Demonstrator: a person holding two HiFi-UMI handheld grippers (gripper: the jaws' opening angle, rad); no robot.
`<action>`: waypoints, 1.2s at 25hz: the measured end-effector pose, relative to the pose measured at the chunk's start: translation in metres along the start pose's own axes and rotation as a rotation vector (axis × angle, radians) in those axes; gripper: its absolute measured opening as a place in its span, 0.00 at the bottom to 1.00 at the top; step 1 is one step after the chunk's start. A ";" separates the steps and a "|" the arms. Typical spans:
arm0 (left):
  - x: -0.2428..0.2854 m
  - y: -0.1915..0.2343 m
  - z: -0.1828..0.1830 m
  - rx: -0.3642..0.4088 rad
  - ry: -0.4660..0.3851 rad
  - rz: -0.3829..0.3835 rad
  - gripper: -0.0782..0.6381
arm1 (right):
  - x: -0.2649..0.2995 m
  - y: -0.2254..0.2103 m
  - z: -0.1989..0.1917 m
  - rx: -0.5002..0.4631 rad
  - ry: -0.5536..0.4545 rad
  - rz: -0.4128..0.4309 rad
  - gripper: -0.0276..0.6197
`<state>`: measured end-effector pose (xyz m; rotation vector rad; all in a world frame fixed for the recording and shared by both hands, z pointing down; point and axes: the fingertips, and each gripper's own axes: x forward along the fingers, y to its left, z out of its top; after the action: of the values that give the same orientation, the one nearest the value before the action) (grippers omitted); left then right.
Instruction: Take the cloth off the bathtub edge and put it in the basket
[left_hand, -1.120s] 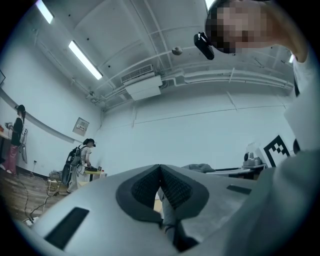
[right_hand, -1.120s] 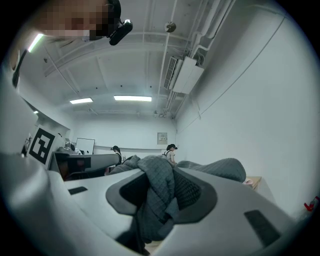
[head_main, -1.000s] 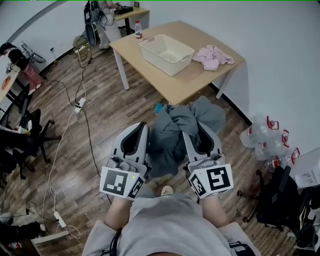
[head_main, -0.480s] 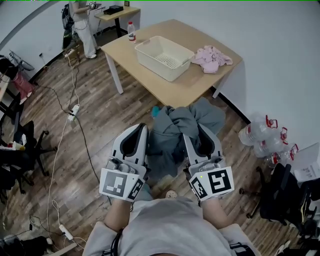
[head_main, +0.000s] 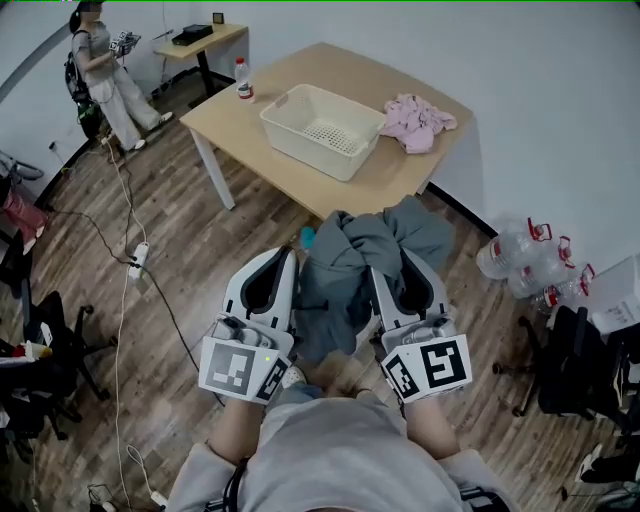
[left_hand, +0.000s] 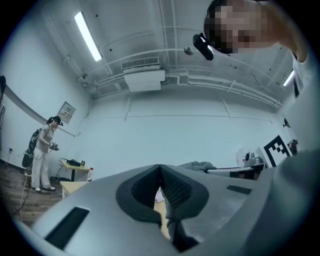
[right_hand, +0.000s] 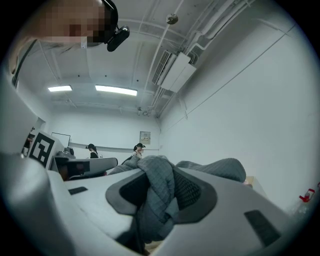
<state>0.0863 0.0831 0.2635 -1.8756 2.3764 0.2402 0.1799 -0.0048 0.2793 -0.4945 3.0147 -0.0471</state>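
The step in hand is the carrying. The grey cloth (head_main: 345, 270) is already off the bathtub edge, and no bathtub shows in any view. It hangs in the air between the two tongs, above the wooden floor (head_main: 190, 250) and near the front edge of the surface (head_main: 390, 170).

The right tongs (head_main: 400, 258) grip a thick bunch of the cloth, which fills the space between the pads in the right gripper view. The left tongs (head_main: 285, 258) are closed with the tips together. In the left gripper view only a thin fold of the cloth seems to be pinched low between the pads.

The white basket (head_main: 300, 150) stands empty on the surface, well apart from the cloth, with a pink cloth (head_main: 418, 120) beside it.

I judge that the next move calls for bringing both tongs forward and up over the rim of the basket. Both must then open so the cloth drops inside, with no part hanging over the wall.
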 end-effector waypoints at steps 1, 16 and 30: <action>0.001 0.008 0.001 -0.001 0.000 -0.009 0.13 | 0.006 0.004 -0.001 0.003 -0.002 -0.010 0.26; 0.001 0.097 -0.002 -0.012 0.018 -0.083 0.13 | 0.070 0.045 -0.015 0.026 -0.005 -0.112 0.26; 0.069 0.169 -0.023 -0.032 0.042 -0.046 0.13 | 0.169 0.010 -0.028 0.050 0.002 -0.108 0.26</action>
<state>-0.0942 0.0514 0.2837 -1.9662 2.3669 0.2382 0.0143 -0.0493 0.2931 -0.6518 2.9781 -0.1298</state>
